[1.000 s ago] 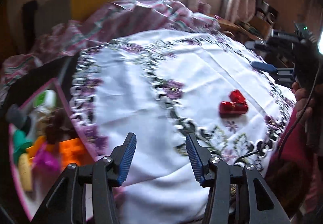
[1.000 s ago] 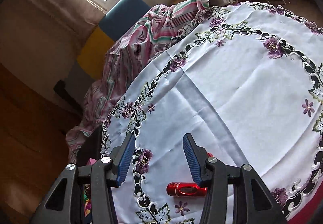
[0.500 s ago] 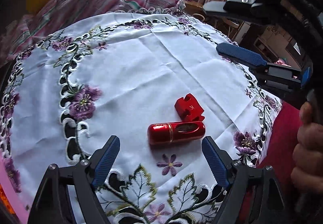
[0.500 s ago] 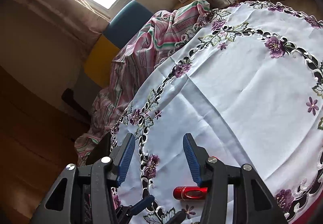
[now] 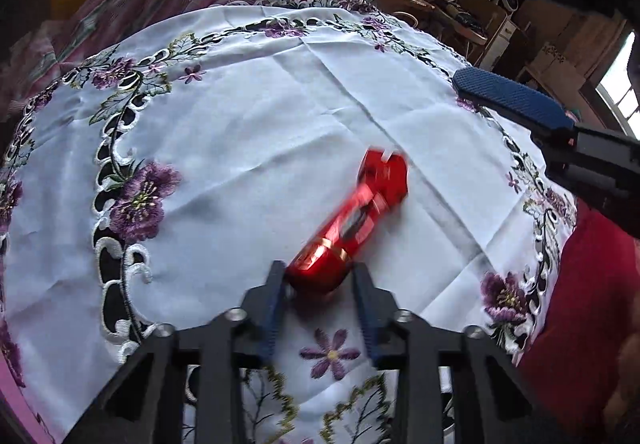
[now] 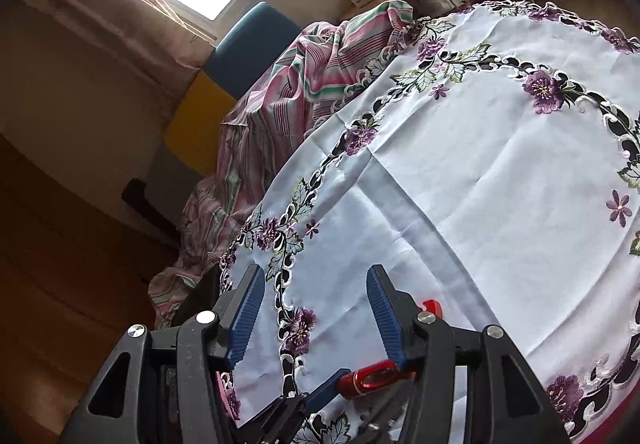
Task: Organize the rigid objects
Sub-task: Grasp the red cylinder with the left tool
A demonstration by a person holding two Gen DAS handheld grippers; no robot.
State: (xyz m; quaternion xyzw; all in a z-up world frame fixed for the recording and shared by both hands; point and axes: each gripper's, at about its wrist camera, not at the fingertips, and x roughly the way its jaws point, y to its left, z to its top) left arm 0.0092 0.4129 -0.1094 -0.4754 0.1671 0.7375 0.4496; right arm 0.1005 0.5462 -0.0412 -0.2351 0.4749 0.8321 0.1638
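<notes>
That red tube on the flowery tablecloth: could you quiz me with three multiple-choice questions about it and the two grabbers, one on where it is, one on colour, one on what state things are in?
1. Where is the near end of the red tube?
A. Between the fingers of the left gripper
B. Inside a box
C. On the striped blanket

2. What colour are the flowers stitched on the tablecloth?
A. Yellow
B. Purple
C. Orange

3. How does the right gripper stand?
A. Shut on the tube
B. Shut on a cloth corner
C. Open, with nothing between its fingers

Answers:
1 A: the left wrist view shows both pads against the tube's end, the jaws having just closed on it.
2 B: purple blooms ring the white cloth.
3 C: only bare cloth shows between its blue pads.
</notes>
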